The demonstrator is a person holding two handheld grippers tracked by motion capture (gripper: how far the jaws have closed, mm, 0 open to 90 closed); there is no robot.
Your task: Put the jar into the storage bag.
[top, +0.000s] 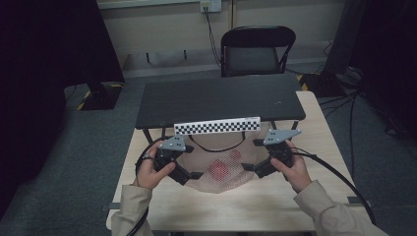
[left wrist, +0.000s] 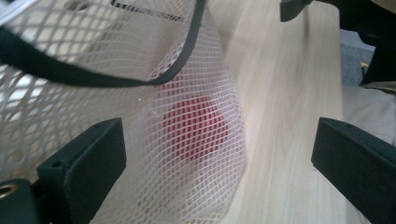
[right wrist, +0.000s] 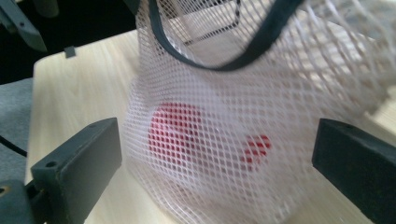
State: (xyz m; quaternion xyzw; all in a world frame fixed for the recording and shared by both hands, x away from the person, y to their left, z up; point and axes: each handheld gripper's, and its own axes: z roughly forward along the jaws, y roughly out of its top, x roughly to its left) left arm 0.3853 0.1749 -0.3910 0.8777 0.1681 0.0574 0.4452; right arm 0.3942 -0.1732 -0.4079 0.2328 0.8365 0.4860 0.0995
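Note:
A white mesh bag (top: pixel 216 164) with a black strap rim (top: pixel 216 148) lies on the light wood table (top: pixel 275 206), between both grippers. Through the netting show a larger red object (top: pixel 219 170) and a smaller red one (top: pixel 235 154). My left gripper (top: pixel 193 175) is at the bag's left edge and my right gripper (top: pixel 248 169) at its right edge. In the left gripper view the gripper (left wrist: pixel 217 144) is open, with the mesh (left wrist: pixel 140 140) and a red object (left wrist: pixel 194 128) between the jaws. The right gripper (right wrist: pixel 215 140) is open around the mesh (right wrist: pixel 280 107) and both red objects (right wrist: pixel 175 128).
A dark raised shelf (top: pixel 221 101) with a checkerboard strip (top: pixel 216 126) on its front edge stands just behind the bag. A black chair (top: pixel 255 49) is beyond the table. Cables (top: pixel 354 128) run over the grey floor at the right.

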